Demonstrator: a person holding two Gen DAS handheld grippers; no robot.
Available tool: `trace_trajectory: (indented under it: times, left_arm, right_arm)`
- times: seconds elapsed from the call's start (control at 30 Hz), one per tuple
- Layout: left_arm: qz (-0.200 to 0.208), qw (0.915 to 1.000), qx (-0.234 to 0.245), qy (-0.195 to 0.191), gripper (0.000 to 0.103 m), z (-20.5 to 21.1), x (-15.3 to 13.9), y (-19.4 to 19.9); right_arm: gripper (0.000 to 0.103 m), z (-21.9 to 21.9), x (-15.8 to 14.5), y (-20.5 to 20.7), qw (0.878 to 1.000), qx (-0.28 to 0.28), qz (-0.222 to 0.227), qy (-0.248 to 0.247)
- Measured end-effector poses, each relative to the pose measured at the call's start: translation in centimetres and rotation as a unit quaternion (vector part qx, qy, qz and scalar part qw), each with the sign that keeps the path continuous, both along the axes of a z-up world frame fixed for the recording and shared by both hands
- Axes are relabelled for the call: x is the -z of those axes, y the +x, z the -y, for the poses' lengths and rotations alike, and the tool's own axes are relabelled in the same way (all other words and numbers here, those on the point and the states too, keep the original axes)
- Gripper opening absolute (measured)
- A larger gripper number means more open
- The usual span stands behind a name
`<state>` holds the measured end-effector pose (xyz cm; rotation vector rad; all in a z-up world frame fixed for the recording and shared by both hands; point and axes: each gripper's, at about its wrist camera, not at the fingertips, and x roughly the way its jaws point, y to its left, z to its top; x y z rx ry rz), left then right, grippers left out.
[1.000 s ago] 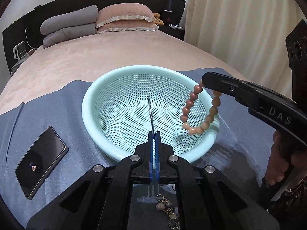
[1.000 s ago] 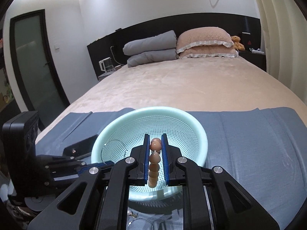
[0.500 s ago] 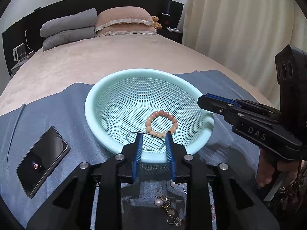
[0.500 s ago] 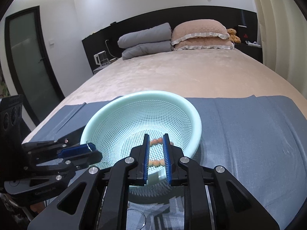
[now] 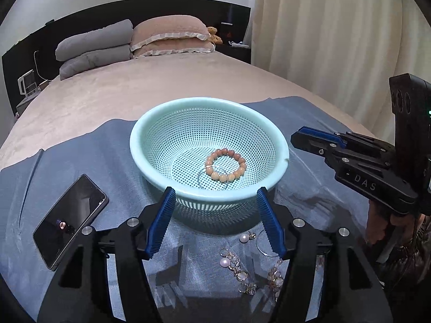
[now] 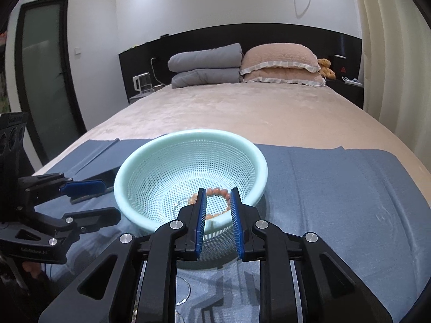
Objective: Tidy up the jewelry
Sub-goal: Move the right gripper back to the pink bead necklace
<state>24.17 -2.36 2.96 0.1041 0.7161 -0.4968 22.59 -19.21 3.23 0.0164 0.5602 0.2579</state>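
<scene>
Jewelry first: a good part of it is home already, with the peach bead bracelet [image 5: 225,167] lying flat on the floor of the mint basket [image 5: 150,123] and a thin wire hoop [image 5: 212,179] resting against its near-left edge. Going left to right across the blue cloth [image 5: 113,145], a dark phone [image 5: 70,220] lies at the left, well clear of the work. Next comes the left gripper [image 5: 214,216], jaws just opened and now spread wide with nothing between them, hovering just short of the basket's near wall. Below it, near on the cloth, sits the loose pile [image 5: 242,271]: pearls, gold links and another thin ring, all close together. Over at the right, the right gripper [image 6: 218,216] has its jaws parted only a little, also easing open, and the beads seen between its fingers lie down in the basket, not gripped.

So the drop looks done and the next pick is from that pile. My call: take one piece at a time, come down with the jaws wide, and close on a solid part such as a pearl rather than a fine link. Lift slowly, because tangled chains could drag neighbours along. Keep the free gripper back from the rim so the light basket doesn't get nudged
</scene>
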Motion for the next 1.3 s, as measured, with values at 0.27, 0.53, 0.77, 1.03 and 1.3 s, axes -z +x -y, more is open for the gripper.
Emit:
trace_trajectory:
  times: [0.27,0.53,0.77,1.03,1.3]
  left_arm:
    - [-0.032,0.9992,0.014,0.018,0.064,-0.7,2.8,-1.4]
    - [-0.060,0.9957,0.062,0.035,0.069,-1.1,5.6,-3.5]
    - [-0.037,0.9956,0.083,0.025,0.069,-0.7,5.8,-5.2]
    - [-0.047,0.9913,0.117,0.036,0.067,0.7,6.7,-5.7]
    - [-0.057,0.9922,0.106,0.031,0.053,0.5,7.4,-5.1]
  right_arm:
    - [0.025,0.2,2.2,-2.0,0.998,-0.035,-0.035,-0.031]
    - [0.051,-0.2,4.6,-5.3,0.993,-0.082,-0.042,-0.069]
    - [0.058,-1.1,6.2,-7.1,0.987,-0.128,-0.050,-0.080]
    - [0.060,-1.2,7.2,-7.4,0.986,-0.141,-0.064,-0.068]
    - [0.048,-1.6,8.1,-7.2,0.986,-0.123,-0.082,-0.079]
